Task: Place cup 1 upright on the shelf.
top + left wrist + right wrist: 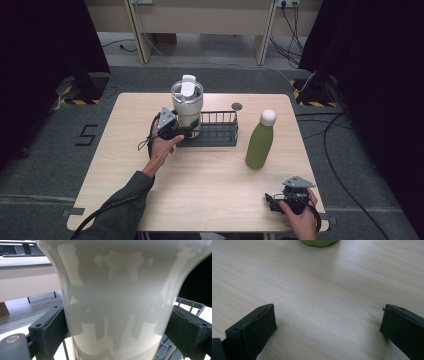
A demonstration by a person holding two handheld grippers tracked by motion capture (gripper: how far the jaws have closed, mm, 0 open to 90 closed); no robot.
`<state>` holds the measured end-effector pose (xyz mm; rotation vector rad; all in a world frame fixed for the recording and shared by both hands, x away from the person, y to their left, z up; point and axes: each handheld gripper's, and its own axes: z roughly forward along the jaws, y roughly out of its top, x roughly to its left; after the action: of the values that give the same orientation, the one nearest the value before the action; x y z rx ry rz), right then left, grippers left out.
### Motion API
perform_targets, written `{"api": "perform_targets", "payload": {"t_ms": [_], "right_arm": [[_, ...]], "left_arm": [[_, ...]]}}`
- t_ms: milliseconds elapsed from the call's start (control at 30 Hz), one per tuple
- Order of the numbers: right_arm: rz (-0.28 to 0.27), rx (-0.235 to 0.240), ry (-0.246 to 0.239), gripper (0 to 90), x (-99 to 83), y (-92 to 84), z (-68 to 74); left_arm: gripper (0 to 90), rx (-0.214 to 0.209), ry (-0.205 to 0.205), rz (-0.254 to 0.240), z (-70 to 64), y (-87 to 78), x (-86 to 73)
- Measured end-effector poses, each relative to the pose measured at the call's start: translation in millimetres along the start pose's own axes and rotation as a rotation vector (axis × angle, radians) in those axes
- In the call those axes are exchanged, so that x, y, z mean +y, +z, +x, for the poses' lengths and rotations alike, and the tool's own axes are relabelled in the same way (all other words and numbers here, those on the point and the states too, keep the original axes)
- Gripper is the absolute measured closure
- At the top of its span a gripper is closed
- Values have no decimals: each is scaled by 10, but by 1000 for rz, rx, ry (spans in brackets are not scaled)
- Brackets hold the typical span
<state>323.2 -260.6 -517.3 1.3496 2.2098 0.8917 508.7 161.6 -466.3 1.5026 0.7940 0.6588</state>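
Both pads of left gripper [186, 131] pressed on white tumbler [187, 104] in wire rack [220, 131]; judged mid-grasp, lift-out probably next; right gripper [272, 200] agape, empty.

The high view looks forward and down from above the person's side of the wooden table [200, 175], taking in its whole top and the floor beyond. The left gripper view sits very close behind the left gripper [117, 327], facing a white tumbler [117, 302] pressed between its jaws; the same tumbler [187, 105] stands left of centre from above. The right gripper view rides low over the tabletop behind the right gripper [328, 327], looking ahead to the base of the green bottle [319, 242], shared with the high view [260, 142].
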Motion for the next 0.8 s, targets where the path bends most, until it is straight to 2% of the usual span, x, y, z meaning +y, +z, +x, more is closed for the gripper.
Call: {"api": "perform_targets", "payload": {"t_ms": [33,67,100,133,433,567,600,700,733,767,800], "right_arm": [[0,0,0,4,0,0,0],[1,0,1,4,0,-1,1],[0,1,1,4,0,0,0],[1,1,1,4,0,-1,1],[0,0,1,4,0,0,1],[0,0,1,4,0,0,1],[1,1,1,4,0,-1,1],[0,0,1,4,1,0,0],[0,0,1,4,1,0,0],[1,0,4,4,1,-1,2],[1,1,4,4,1,0,2]], "left_arm": [[95,2,25,23,16,-23,-1],[95,0,-2,3,-2,-19,-9],[95,-2,3,9,4,-34,-16],[96,-2,27,30,22,-60,-20],[134,-5,37,34,29,-187,-19],[138,-22,37,53,22,-229,-17],[141,-14,73,44,44,-239,-7],[142,-26,61,46,32,-270,0],[143,-23,82,47,39,-285,10],[142,-26,83,47,37,-295,14],[142,-32,68,50,24,-311,14]]}}
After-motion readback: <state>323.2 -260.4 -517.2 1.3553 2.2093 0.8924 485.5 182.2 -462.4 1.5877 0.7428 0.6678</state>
